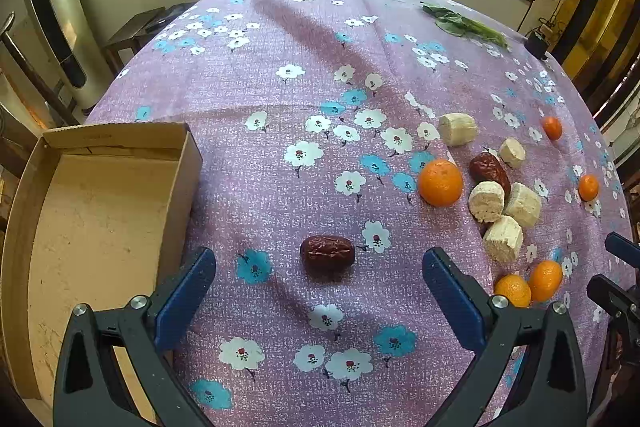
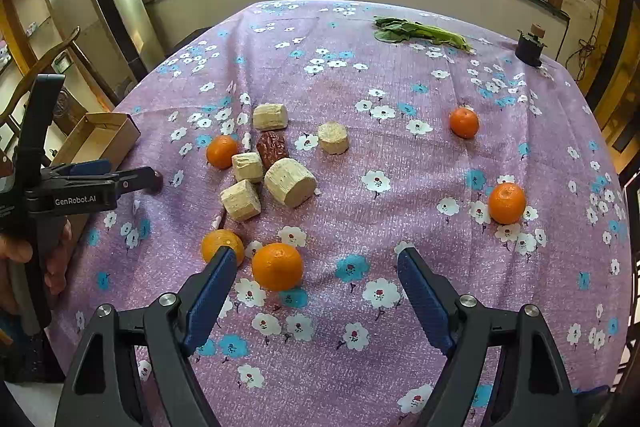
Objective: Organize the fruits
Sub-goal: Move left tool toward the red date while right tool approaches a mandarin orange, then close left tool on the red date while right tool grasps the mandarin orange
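A table under a purple flowered tablecloth carries the fruit. The left gripper hangs over the near part of the table with its blue-padded jaws spread wide and nothing between the pads; a single red date lies on the cloth just beyond the fingertips, centred in the gap but untouched. At the table's left edge sits an open cardboard box, its inside bare — the left finger overlaps its near right corner in the left wrist view.

The right gripper also stands open, gripping nothing. A tangerine rests on the cloth in the gap, close beside the left finger, not pressed by either pad. A second tangerine lies just behind that finger's tip, partly hidden by it.

Toward the middle of the table is a cluster: 5 pale cut sugarcane pieces, a second red date among them, and a tangerine on the cluster's left side. 2 more tangerines lie well apart toward the right edge — one farther back, one nearer. Leafy greens lie near the far edge, and a small dark object stands at the far right corner.

In the right wrist view a hand holds the left gripper's handle at the table's left side.
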Demonstrator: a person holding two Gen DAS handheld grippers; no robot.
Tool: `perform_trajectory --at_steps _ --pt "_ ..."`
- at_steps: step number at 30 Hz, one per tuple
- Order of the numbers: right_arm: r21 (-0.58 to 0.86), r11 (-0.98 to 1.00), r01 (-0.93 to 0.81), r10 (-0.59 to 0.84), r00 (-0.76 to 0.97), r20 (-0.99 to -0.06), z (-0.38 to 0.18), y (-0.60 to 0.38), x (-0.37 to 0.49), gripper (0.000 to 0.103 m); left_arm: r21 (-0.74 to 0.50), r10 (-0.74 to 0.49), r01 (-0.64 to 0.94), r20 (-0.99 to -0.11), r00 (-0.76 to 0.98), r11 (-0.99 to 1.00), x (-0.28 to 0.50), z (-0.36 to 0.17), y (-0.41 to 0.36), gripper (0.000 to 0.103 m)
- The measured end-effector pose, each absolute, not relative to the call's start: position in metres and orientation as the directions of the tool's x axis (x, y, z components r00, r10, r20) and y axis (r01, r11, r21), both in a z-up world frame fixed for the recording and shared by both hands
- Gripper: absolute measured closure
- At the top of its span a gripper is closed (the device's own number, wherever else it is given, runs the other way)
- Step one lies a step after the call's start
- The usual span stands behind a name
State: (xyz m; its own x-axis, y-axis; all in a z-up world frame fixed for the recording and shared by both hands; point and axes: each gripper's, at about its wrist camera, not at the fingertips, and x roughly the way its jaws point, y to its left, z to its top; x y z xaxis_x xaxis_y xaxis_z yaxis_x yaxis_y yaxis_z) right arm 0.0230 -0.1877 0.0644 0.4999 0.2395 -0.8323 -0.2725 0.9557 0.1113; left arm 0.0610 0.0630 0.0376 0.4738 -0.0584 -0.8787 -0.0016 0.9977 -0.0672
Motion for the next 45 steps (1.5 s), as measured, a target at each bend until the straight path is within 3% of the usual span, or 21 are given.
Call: perform_trajectory --at_steps 19,27,30,35,37,45 --pt "0.120 0.954 -0.275 0.241 0.467 -0.851 0.053 -0.189 0.033 0.017 -0.044 -0.050 0.025 -0.889 0.455 0.999 0.070 0.028 0.062 0.001" --pt "0.123 0.952 -0.281 0.246 0.457 -0.855 0.049 -0.188 0.036 0.017 -0.047 -0.058 0.035 -0.900 0.433 0.998 0.072 0.020 0.064 0.015" --pt "0.125 0.950 -0.286 0.248 0.450 -0.858 0.048 -0.188 0.037 0.019 -0.049 -0.061 0.039 -0.903 0.426 0.998 0.074 0.017 0.064 0.024" --pt "0.138 0.942 -0.304 0.264 0.425 -0.866 0.044 -0.185 0.037 0.030 -0.044 -0.066 0.061 -0.907 0.417 0.997 0.076 0.014 0.061 0.062" --pt "0.142 0.939 -0.313 0.270 0.414 -0.869 0.042 -0.184 0.037 0.036 -0.046 -0.069 0.066 -0.907 0.415 0.997 0.076 0.016 0.060 0.071" --pt "0.151 0.925 -0.349 0.286 0.379 -0.880 0.035 -0.177 0.037 0.038 -0.079 -0.098 0.063 -0.899 0.427 0.995 0.072 0.029 0.057 0.071"
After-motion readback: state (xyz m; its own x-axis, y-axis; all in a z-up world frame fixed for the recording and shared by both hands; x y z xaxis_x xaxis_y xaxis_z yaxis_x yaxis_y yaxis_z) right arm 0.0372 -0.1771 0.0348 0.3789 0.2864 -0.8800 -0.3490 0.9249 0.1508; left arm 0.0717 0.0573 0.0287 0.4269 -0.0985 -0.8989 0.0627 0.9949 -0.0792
